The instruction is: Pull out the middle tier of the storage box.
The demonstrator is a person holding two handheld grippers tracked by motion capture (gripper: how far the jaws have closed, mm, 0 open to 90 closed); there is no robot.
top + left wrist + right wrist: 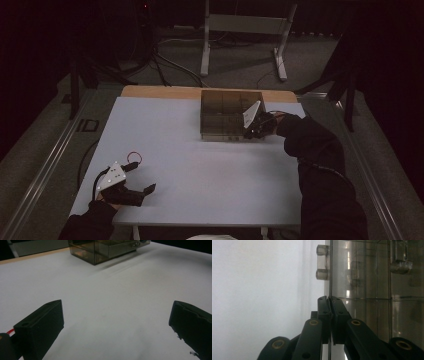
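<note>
A smoky clear plastic box with inner compartments stands at the far middle-right of the white table. My right gripper is at the box's near right corner. In the right gripper view its jaws are shut on the thin edge of a clear panel of the box, just below two clear knobs. My left gripper rests low at the table's near left, open, with bare table between its jaws. The box is far ahead of it.
A red wire loop lies by the left gripper. A wooden strip runs along the table's far edge. Beyond it a metal frame stand and cables are on the dark floor. Rails flank the table.
</note>
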